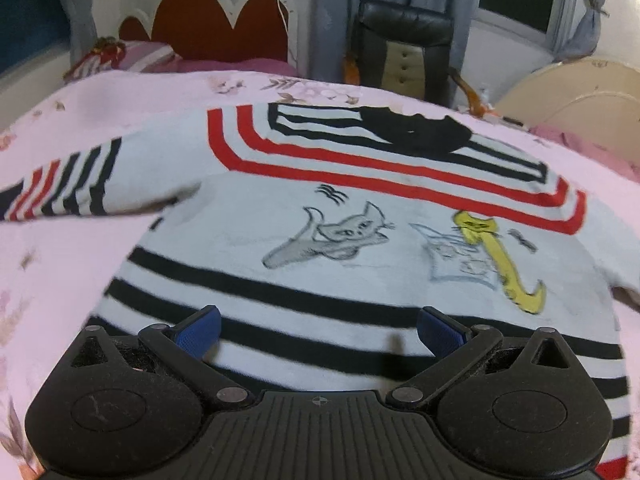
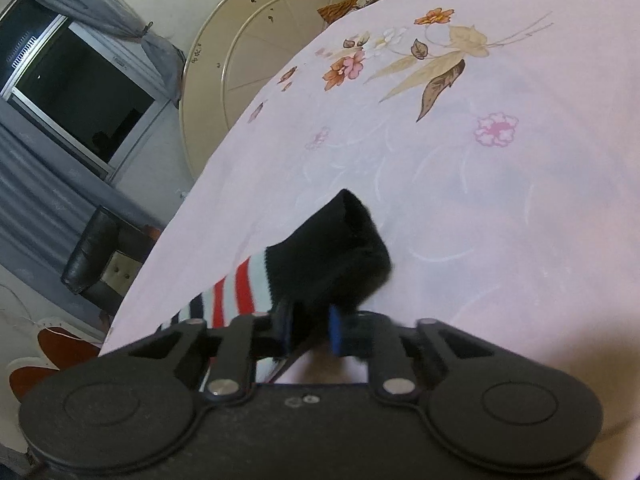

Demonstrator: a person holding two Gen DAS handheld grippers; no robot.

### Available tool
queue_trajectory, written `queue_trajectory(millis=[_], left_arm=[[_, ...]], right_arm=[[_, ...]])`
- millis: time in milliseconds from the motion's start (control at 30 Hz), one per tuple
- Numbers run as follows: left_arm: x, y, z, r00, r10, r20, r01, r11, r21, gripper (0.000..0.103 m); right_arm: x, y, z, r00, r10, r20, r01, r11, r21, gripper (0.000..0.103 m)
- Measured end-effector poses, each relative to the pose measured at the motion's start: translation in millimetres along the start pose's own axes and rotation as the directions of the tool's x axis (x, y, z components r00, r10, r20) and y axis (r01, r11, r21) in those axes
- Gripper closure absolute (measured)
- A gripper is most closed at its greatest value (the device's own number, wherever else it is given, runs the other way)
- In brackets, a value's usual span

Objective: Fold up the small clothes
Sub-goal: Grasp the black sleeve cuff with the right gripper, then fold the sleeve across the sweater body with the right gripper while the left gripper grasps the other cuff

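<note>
1. Knit cotton, white with black and red stripes: that is how the small sweater (image 1: pixel 360 208) reads to us, spread front-up on the pink floral bedsheet (image 1: pixel 60 272), with its black collar (image 1: pixel 420 132) at the far end and cartoon cats printed across the chest.

2. We hold the left gripper (image 1: pixel 320 330) low over the striped hem end of the body, its blue pads (image 1: pixel 200 330) spread wide and closed on nothing.

3. In the right wrist view, the right gripper (image 2: pixel 310 330) is clamped on the black cuff (image 2: pixel 340 256) of one sleeve (image 2: pixel 240 296), with the cuff sticking out beyond the fingers and the striped part trailing off to the left above the sheet.

4. We judge the garment light, soft and floppy. It should drape from any pinch point and will not hold a shape by itself, so a fold must be laid down rather than dropped.

5. The knit looks grippy rather than slippery, and nothing about it seems fragile, though a hard tug could stretch the ribbing.

6. For a hold, we favour the thicker edges: cuff, hem and shoulder seam. The cuff already in the right claw suits carrying the sleeve across the chest.

7. The other sleeve (image 1: pixel 60 188) lies out flat to the side, well apart from the left gripper, and looks not yet folded.
</note>
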State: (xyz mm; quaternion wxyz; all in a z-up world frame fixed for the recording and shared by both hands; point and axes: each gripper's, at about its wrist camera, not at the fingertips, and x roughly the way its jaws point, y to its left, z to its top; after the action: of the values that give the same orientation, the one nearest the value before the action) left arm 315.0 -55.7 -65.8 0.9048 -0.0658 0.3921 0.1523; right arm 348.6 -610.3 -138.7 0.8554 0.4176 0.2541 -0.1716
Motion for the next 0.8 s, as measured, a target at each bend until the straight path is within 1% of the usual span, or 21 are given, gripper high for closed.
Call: queue_trajectory(millis=[33,67,100,133,167,200,267,367,400,433,500,600,700,800], left_arm=[[2.5,0.6,2.1,1.000,0.007,0.001,-0.007,1.000,0.007,0.000],[4.4,2.0,3.2,1.000,0.008,0.004,-0.008,1.000,0.014,0.000],[5.2,5.3,5.1,1.000,-0.007,0.016,0.007,1.000,0.009,0.000],[4.6,10.5,6.6,0.998,-0.032,0.046,0.033,0.999,-0.010,0.000],[4.3,14.4,8.2,0.997,-0.030,0.065,0.031,0.999,-0.021,0.000],[5.5,15.9,10.9,0.998,-0.022,0.065,0.022,1.000,0.003,0.000],[10.0,20.3,18.1,0.998,-0.032,0.050,0.030,0.999,0.045,0.000],[17.4,33.0,27.4,0.997,-0.055,0.062,0.052,0.998,0.037,0.000],[22.8,36.9,31.5,0.996,-0.063,0.059,0.060,0.997,0.038,0.000],[27.3,40.2,34.4,0.996,-0.071,0.054,0.069,0.997,0.037,0.000],[38.2,46.8,41.5,0.993,-0.111,0.040,0.110,0.993,0.039,0.000],[46.5,53.5,49.1,0.986,-0.160,0.041,0.157,0.986,0.057,0.000],[52.5,63.8,56.6,0.979,-0.198,0.043,0.195,0.979,0.065,0.000],[55.8,77.4,62.9,0.973,-0.227,0.047,0.224,0.973,0.055,0.001]], right_arm=[[1.8,-0.9,1.0,1.000,-0.005,0.002,0.005,1.000,-0.006,0.097],[3.5,0.5,1.5,1.000,-0.005,0.005,0.005,1.000,-0.023,0.096],[4.6,4.5,1.8,1.000,-0.014,0.009,0.014,0.998,-0.054,0.096],[4.7,13.5,1.1,0.999,-0.037,0.015,0.038,0.993,-0.111,0.096],[3.6,25.5,-1.1,0.998,-0.058,0.030,0.063,0.981,-0.184,0.096],[1.1,36.8,-4.0,0.998,-0.052,0.045,0.061,0.969,-0.239,0.096],[-4.9,57.5,-10.2,0.998,-0.019,0.061,0.037,0.949,-0.312,0.096],[-12.9,94.5,-26.5,0.997,0.043,0.061,-0.014,0.911,-0.413,0.096],[-14.5,106.8,-34.0,0.997,0.064,0.048,-0.036,0.898,-0.438,0.096],[-17.0,121.7,-44.6,0.996,0.088,0.032,-0.063,0.879,-0.472,0.096],[-20.4,150.6,-69.3,0.991,0.136,-0.004,-0.117,0.835,-0.538,0.096],[-19.5,190.3,-112.7,0.978,0.188,-0.093,-0.206,0.780,-0.592,0.096],[-9.6,223.4,-156.2,0.966,0.197,-0.165,-0.257,0.733,-0.630,0.096],[0.7,253.7,-201.2,0.950,0.204,-0.238,-0.312,0.700,-0.643,0.096]])
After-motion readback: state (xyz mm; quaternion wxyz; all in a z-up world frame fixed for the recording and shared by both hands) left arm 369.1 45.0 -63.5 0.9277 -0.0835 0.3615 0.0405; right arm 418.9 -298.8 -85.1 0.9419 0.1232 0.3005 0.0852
